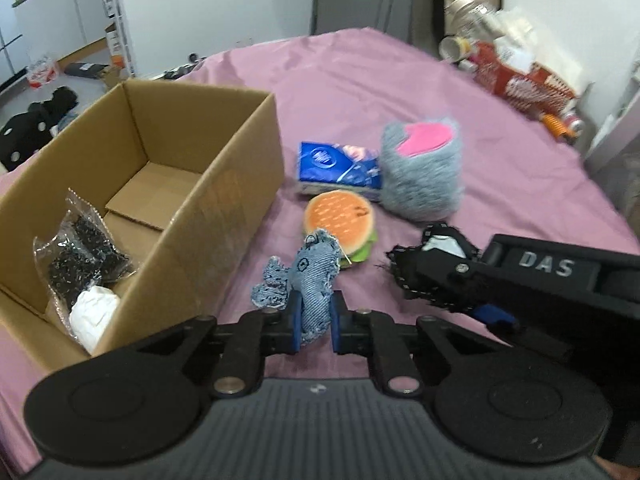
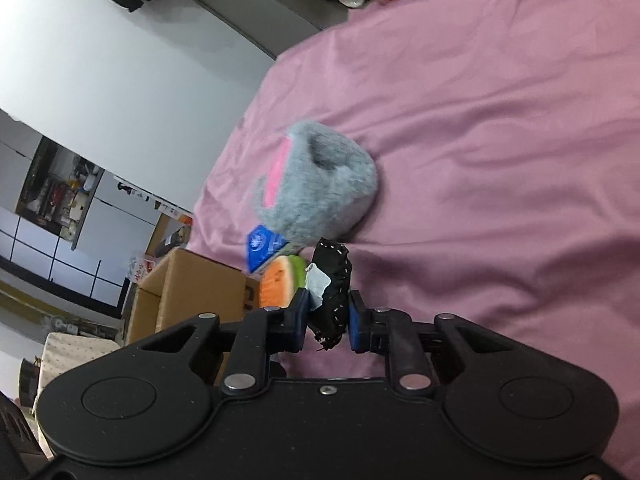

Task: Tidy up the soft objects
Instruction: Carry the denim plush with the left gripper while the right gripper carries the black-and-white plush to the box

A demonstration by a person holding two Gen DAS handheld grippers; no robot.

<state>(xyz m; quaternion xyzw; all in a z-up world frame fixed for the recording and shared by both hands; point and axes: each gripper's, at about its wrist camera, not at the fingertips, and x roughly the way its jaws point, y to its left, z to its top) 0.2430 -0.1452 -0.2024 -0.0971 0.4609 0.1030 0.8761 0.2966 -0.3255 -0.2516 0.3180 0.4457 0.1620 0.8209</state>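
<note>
Left gripper [image 1: 314, 322] clenched on denim toy [image 1: 310, 280], just right of cardboard box [image 1: 224, 184]; right gripper [image 2: 328, 322] clamped on black stitched pouch [image 2: 332, 292], further right of box, above purple-covered bed [image 1: 460, 80]. Thin frayed grips: could slip out short of box, or snag its wall. "DAS" readable on right gripper; blue tissue pack [image 1: 338, 166] print blurred

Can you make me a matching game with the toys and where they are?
Things:
1. denim toy
2. black pouch
3. burger toy
4. white ball

Places:
A. inside the cardboard box
B. lying on the purple cloth
C. held by the left gripper
D. held by the right gripper

Pairs: 1-C, 2-D, 3-B, 4-A
</note>
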